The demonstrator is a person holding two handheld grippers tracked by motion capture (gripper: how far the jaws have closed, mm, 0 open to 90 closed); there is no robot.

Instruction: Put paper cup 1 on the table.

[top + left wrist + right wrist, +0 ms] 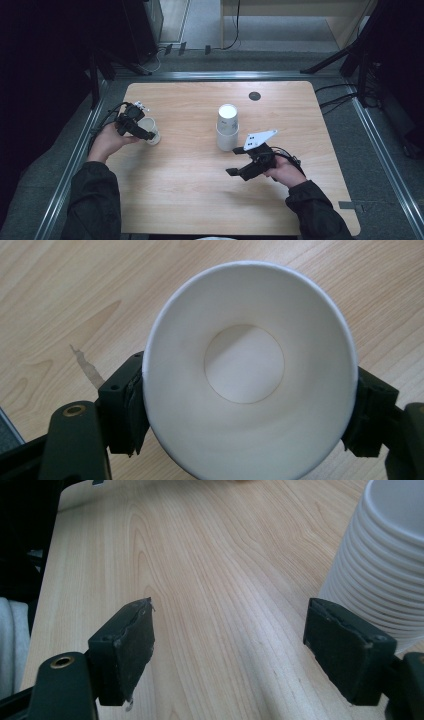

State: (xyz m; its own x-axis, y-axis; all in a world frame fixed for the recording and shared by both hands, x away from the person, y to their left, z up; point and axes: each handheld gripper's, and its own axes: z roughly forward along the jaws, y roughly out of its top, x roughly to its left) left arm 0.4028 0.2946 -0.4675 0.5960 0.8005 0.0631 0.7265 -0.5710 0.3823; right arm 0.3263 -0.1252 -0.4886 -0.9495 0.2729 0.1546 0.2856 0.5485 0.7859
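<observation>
Reaching in from the near left edge of the desk (200, 200), wrist bent inward, left hand (106, 141) wrapping the left hand-held gripper (141, 131). Clamping a single white paper cup (150, 130) by its sides, one black pad on either wall just under the rim in the left gripper view. Tipping that paper cup (250, 370) so its mouth faces back along the jaws toward the camera, long axis running away from the hand-held gripper, round base seen at the far end.

Resting lower on the desk at the near right, right hand (286, 171) holding the right hand-held gripper (235, 167) with its jaws spread wide apart, closing on nothing, bare wood lying between the pads (125, 645).

Standing upright just beyond and beside the right hand-held gripper, a stack of white paper cups (227, 127), mouth up, stepped rims crowding past the right-hand jaw in the right gripper view. Sitting farther off toward the far edge, a small dark round cap (255, 96) set in the desk.
</observation>
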